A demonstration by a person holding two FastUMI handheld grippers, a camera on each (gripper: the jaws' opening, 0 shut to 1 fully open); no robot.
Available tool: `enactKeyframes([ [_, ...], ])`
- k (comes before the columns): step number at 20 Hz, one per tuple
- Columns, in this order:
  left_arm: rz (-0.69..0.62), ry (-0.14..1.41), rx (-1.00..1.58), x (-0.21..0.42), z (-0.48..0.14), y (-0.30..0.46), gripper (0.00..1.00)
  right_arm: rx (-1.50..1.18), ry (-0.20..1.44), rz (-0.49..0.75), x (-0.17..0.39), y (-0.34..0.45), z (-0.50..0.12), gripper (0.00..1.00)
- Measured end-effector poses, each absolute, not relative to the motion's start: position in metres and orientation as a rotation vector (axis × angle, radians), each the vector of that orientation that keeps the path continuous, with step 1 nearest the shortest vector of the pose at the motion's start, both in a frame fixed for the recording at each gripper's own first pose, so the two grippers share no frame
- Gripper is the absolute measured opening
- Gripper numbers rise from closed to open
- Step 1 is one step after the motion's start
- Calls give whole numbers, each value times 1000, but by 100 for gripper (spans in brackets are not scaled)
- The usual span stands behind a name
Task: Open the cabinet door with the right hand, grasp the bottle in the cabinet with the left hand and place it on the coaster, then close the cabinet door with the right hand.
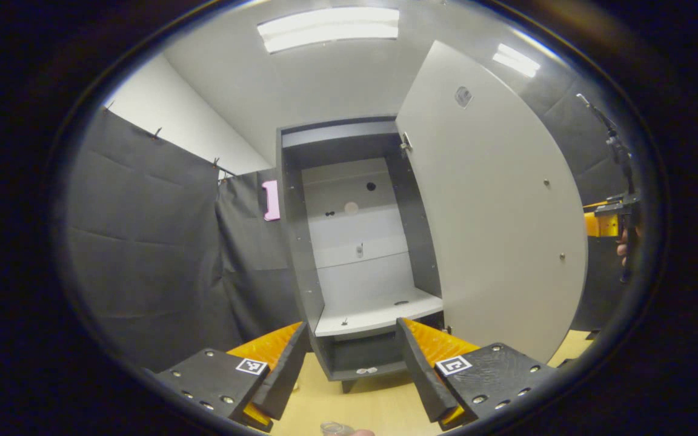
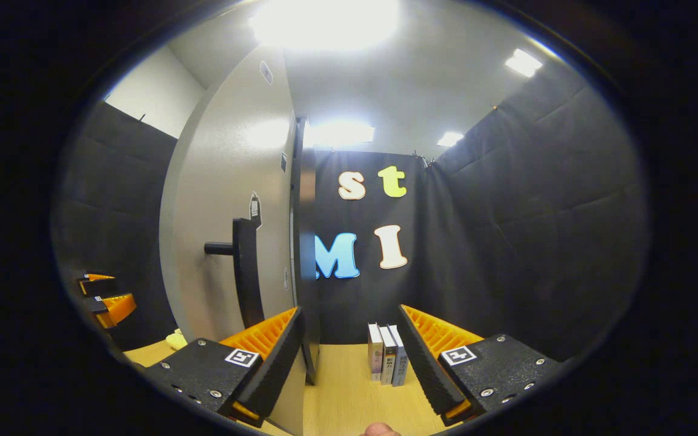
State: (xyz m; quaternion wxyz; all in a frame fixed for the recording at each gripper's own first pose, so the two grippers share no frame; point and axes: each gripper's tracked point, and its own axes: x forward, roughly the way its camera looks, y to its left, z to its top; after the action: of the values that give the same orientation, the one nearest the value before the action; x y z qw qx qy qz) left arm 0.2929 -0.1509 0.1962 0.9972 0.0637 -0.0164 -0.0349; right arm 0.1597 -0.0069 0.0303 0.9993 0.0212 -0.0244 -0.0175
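Bottle: what looked like a clear rim (image 1: 335, 429) was glimpsed at the bottom edge of the left gripper view, on the table; it could not be told for certain.
Left gripper view, cabinet: the cabinet (image 1: 349, 254) was seen standing on the pale wooden table (image 1: 355, 406), its door (image 1: 488, 218) swung wide open, its white shelf (image 1: 379, 315) bare.
Left gripper view, claw: the left gripper (image 1: 352, 357) was held spread, nothing between its fingers.
Left gripper view, room: black cloth walls and ceiling lights (image 1: 331, 27) were seen.
Right gripper view, door: the handle (image 2: 246, 272) was seen on the door's outer face.
Right gripper view, claw: the right gripper (image 2: 352, 357) was held spread, gripping nothing.
Right gripper view, surface: three books (image 2: 387, 361) were stood upright on the table.
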Motion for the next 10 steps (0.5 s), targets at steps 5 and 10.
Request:
enactKeyframes([
  [5, -97, 15, 104, 294, 190, -145, 89, 79, -20, -74, 152, 11, 27, 90],
  [10, -113, 6, 93, 302, 188, -130, 85, 75, -30, -53, 146, 58, 30, 90],
])
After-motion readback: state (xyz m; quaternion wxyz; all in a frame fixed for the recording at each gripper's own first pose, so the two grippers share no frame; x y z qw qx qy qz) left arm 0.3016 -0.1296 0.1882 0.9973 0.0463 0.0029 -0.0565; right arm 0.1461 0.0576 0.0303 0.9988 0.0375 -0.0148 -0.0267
